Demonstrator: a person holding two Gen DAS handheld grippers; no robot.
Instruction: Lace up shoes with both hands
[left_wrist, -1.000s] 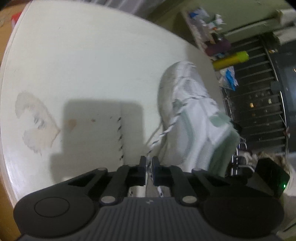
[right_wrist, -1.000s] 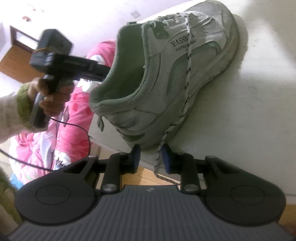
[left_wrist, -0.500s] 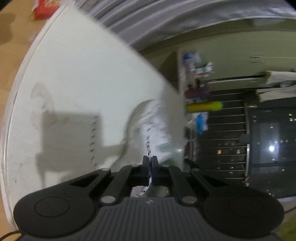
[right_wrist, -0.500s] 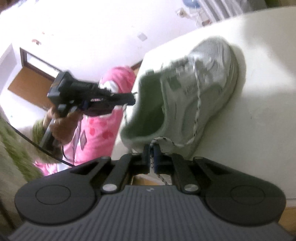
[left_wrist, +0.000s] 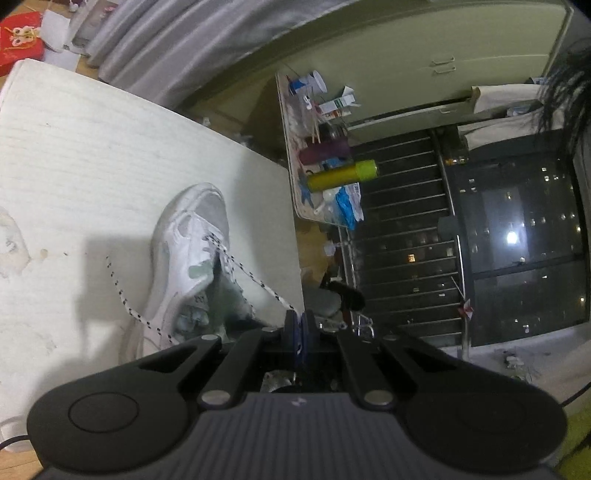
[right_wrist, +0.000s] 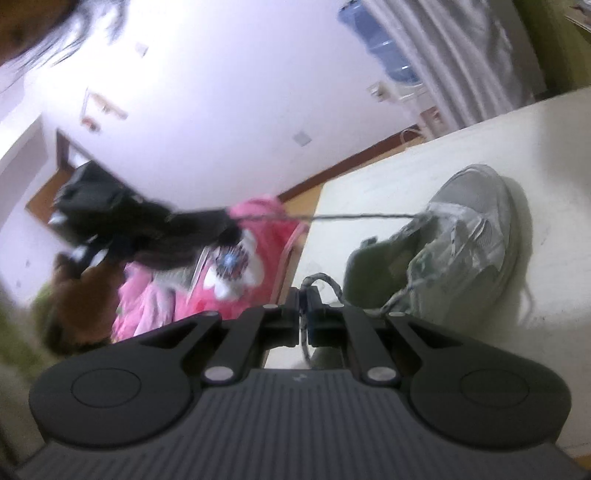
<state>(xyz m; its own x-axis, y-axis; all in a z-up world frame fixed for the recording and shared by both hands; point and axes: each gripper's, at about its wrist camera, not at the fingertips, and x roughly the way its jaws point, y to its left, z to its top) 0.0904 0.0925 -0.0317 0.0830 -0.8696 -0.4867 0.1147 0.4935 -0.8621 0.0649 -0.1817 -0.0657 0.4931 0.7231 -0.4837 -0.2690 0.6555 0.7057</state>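
Left wrist view: my left fingers (left_wrist: 298, 325) are pressed together on one end of the lace (left_wrist: 255, 278), which runs taut from the pads down to the shoe (left_wrist: 192, 258). The white shoe lies on the pale bench (left_wrist: 92, 155), near its right edge, toe pointing away from me. The other speckled run of lace hangs down the shoe's left side and trails along the bench. Beyond the bench edge is a cluttered shelf with a yellow-green bottle (left_wrist: 341, 175) lying across it.

From the right wrist, my right fingers (right_wrist: 304, 306) are clamped on the other lace end (right_wrist: 325, 282), which loops up out of the pads and curves toward the shoe's heel (right_wrist: 461, 243). The shoe sits on the bench (right_wrist: 480, 147) just ahead and to the right, opening toward me. My left gripper (right_wrist: 147, 225) shows blurred at left, with its lace stretched in a thin straight line across to the shoe's tongue. Pink fabric (right_wrist: 229, 280) lies behind it.
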